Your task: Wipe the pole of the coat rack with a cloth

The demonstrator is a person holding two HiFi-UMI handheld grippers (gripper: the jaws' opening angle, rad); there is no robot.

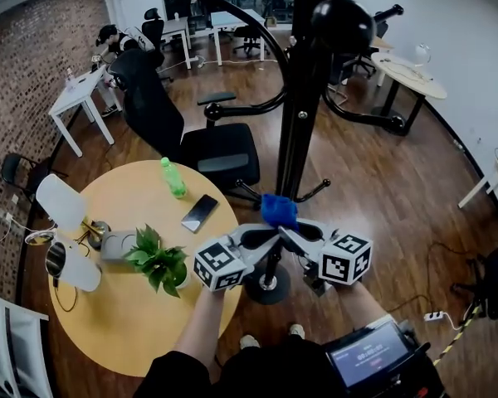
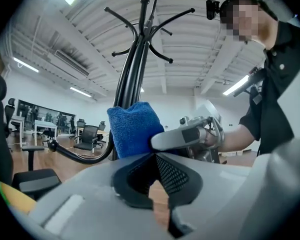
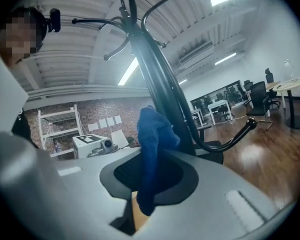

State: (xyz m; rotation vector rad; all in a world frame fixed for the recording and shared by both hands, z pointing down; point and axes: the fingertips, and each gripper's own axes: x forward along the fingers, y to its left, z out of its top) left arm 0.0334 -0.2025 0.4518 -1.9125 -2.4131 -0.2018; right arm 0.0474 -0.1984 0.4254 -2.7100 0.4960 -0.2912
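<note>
One black metal coat rack stands on the wood floor, and its pole (image 1: pixel 303 98) rises between two hand-held grippers. There is one cloth: a blue, thick-piled cloth (image 1: pixel 279 211) set against the lower part of the pole, above the round black base (image 1: pixel 268 288).

The right gripper (image 1: pixel 289 226) is clamped on that cloth. In its own view the blue fabric (image 3: pixel 155 134) sits pinched between the jaws and hangs down through them, with the pole (image 3: pixel 155 69) just behind. The left gripper (image 1: pixel 266 237) carries nothing. In its own view the jaw tips (image 2: pixel 155 156) meet with only a thin wedge of floor showing below them, and the cloth (image 2: pixel 132 129) is bunched just beyond, in front of the pole (image 2: pixel 132 74). The two grippers sit close together, one on each side of the pole.

To the left stands one round pale-wood table (image 1: pixel 133 338). It carries one green plastic bottle (image 1: pixel 173 177) (I cannot tell whether it holds anything), one dark phone (image 1: pixel 200 212) lying flat, one small grey device (image 1: pixel 116 245) and two white lamp-like shades (image 1: pixel 60 201). One small white pot (image 1: pixel 181 280) on the table holds a leafy green plant (image 1: pixel 158 258).

One black office chair (image 1: pixel 216 152) stands between the table and the rack. Near the person's feet a dark tablet screen (image 1: pixel 369 355) glows.
</note>
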